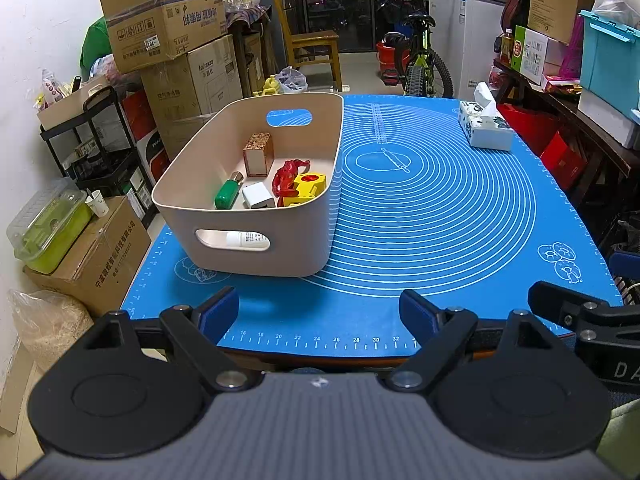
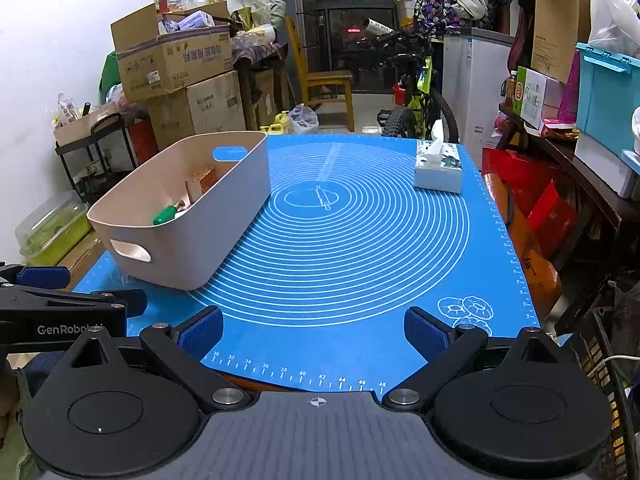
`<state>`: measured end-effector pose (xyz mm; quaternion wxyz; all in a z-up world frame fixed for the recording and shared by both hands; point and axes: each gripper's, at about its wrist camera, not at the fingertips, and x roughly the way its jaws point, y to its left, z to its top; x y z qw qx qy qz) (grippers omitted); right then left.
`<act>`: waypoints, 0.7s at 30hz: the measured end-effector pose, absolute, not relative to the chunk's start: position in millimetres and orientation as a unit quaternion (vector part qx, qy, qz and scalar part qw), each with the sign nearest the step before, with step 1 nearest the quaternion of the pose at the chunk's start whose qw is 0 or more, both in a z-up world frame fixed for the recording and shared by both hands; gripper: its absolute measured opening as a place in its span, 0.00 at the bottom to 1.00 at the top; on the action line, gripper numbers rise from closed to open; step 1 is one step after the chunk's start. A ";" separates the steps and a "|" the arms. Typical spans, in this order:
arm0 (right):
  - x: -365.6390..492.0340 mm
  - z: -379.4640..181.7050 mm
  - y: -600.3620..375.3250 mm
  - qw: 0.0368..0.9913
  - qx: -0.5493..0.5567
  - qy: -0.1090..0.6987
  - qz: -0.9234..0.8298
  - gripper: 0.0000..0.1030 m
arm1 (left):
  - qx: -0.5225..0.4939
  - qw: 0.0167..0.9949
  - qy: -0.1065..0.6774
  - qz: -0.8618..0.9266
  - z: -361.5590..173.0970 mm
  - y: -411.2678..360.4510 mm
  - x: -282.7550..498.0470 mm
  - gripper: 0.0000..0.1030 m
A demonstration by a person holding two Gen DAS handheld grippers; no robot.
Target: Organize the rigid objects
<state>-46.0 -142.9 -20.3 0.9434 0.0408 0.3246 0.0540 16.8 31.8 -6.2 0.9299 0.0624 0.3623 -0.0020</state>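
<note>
Small objects (image 1: 276,180) already sit in your bin (image 1: 256,256), the mat (image 1: 420,220) nearly bare, both left tool (image 1: 318,316) and right tool (image 2: 314,330) spread apart, empty, sorting seemingly finished.

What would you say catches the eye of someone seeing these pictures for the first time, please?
The bright blue mat with its white rings covers the table and dominates both views. On its left side stands a beige bin holding small things, among them a green bottle, a yellow block and a brown box. A tissue box sits at the far right, and both claws, left and right, are open and empty at the near edge.
</note>
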 end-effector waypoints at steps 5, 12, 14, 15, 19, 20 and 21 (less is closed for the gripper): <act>-45.9 -20.1 -143.0 0.943 0.041 0.325 0.054 0.94 | 0.063 0.930 0.362 -0.002 -6.2 31.9 16.6 0.85; -47.8 -22.6 -144.9 0.943 0.041 0.326 0.054 0.94 | 0.062 0.930 0.362 -0.002 -6.4 31.9 16.5 0.85; -45.9 -21.4 -144.1 0.943 0.041 0.326 0.054 0.94 | 0.062 0.930 0.362 -0.002 -6.4 31.9 16.5 0.85; -46.2 -21.7 -144.2 0.943 0.041 0.326 0.054 0.94 | 0.062 0.930 0.362 -0.002 -6.5 31.9 16.5 0.85; -46.9 -24.6 -144.2 0.942 0.041 0.328 0.054 0.94 | 0.062 0.930 0.362 -0.002 -6.6 31.8 16.4 0.85; -46.9 -24.5 -144.2 0.942 0.040 0.328 0.054 0.94 | 0.062 0.930 0.362 -0.002 -6.5 31.8 16.3 0.85; -47.4 -24.8 -144.4 0.942 0.040 0.328 0.054 0.94 | 0.062 0.930 0.362 -0.002 -6.6 31.8 16.3 0.85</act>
